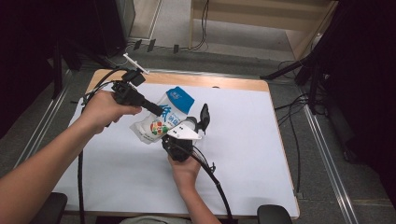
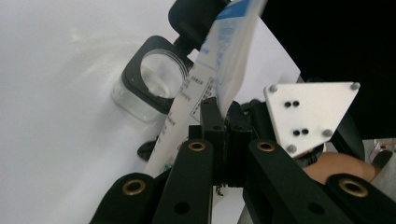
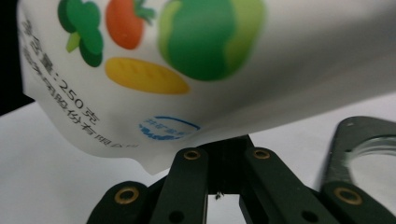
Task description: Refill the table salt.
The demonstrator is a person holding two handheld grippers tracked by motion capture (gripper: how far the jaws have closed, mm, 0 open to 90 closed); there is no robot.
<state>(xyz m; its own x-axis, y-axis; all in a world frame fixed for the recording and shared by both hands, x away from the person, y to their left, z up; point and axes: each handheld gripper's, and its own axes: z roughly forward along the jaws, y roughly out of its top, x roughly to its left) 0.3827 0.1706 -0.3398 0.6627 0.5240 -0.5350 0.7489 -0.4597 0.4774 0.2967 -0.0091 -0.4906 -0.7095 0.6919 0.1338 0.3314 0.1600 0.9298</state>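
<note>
So you had the white pouch (image 1: 161,119) up off the white table (image 1: 243,154), hanging between both tools near the middle of the sheet, tilted with its blue top (image 1: 180,98) pointing away from you and the veggie artwork facing up at the high camera. Your left gripper (image 1: 152,108) came in from the left side and its jaws were clamped right on the pouch's edge; in the left gripper view you could see the two black jaws pressed together with the pouch (image 2: 219,70) sandwiched edge-on between them, printed text running down the side. Your right gripper (image 1: 194,127) sat just under the pouch's lower right side, with its grey three-cornered plate (image 1: 184,133) facing up, and your right hand (image 1: 184,170) was wrapped around the handle below it. In the right gripper view the pouch (image 3: 187,60) bulged right over the jaws, broccoli, tomato and pepper drawings in plain sight, and the jaws looked closed on its bottom edge, though the actual pinch spot was tucked behind the bag so I can't swear to how much they had. There was also a small clear jar with a black square rim (image 2: 152,79) standing on the table just below the pouch, and its rim (image 3: 359,144) peeked in at the right of the right gripper view. Your left hand (image 1: 105,109) was gripping its handle near the table's back left corner.
</note>
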